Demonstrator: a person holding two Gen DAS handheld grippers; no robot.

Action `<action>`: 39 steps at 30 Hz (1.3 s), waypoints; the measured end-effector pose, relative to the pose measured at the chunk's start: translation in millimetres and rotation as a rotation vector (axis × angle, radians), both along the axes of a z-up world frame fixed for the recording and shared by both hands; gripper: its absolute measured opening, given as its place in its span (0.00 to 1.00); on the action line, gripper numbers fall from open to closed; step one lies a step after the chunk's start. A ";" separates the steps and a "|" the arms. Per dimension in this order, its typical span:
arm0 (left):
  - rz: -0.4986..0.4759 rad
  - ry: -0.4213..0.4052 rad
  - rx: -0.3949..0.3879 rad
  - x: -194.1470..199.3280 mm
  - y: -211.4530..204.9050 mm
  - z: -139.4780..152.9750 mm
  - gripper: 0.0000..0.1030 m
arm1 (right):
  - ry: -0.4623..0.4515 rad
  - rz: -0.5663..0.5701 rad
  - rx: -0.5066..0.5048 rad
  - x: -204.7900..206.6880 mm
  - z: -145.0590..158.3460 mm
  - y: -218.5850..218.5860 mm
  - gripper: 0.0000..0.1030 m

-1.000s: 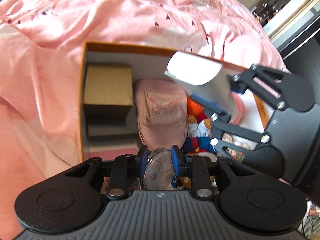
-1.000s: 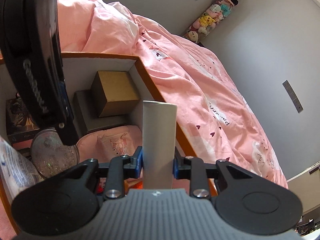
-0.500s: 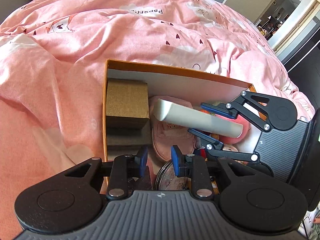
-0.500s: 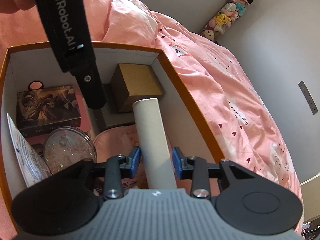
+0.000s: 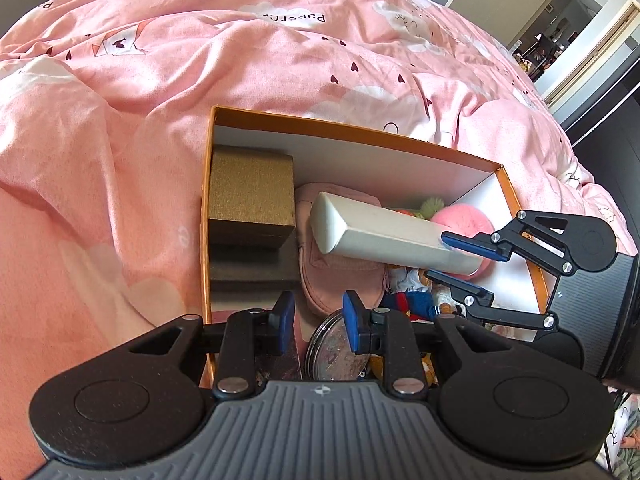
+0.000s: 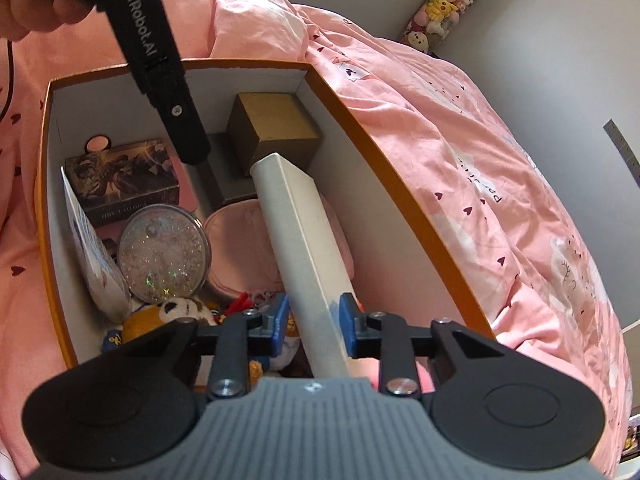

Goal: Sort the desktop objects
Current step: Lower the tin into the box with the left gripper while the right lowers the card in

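An orange cardboard box (image 5: 352,128) lies open on a pink duvet. My right gripper (image 6: 313,320) is shut on a long white box (image 6: 304,248), its jaws still closing on it. The white box (image 5: 392,236) slants down into the orange box over a pink pouch (image 5: 340,280), its far end near a gold cube box (image 6: 276,128). My left gripper (image 5: 318,320) stands open and empty above the near end of the box. A round glitter disc (image 6: 164,256) leans inside on its own, apart from that gripper.
Inside the orange box (image 6: 400,200) are also a dark card box (image 6: 124,176), a white leaflet (image 6: 92,248), small plush figures (image 6: 172,312) and a pink round plush (image 5: 464,220). A person's hand (image 6: 36,4) holds the left tool. Duvet (image 5: 200,40) surrounds the box.
The left gripper has let go of the glitter disc and drawn back up. The right gripper has tipped the white box from upright down into the orange box.
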State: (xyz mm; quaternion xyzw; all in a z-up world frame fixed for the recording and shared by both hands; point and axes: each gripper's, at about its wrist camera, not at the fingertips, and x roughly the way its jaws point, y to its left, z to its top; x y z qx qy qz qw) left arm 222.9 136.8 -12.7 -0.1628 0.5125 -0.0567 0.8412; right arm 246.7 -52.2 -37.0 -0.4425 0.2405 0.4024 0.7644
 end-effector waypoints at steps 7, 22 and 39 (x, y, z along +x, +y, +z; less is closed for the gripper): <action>-0.002 0.006 0.014 -0.2 -3.1 -0.7 0.28 | -0.144 0.103 -0.088 -11.4 -17.5 10.0 0.25; -0.001 0.008 0.027 -4.1 -6.2 2.1 0.28 | -0.120 0.113 -0.103 -7.9 -14.4 17.9 0.24; 0.001 -0.166 0.177 -52.7 -38.4 56.6 0.38 | -0.013 -0.198 0.275 -43.3 69.3 -24.4 0.48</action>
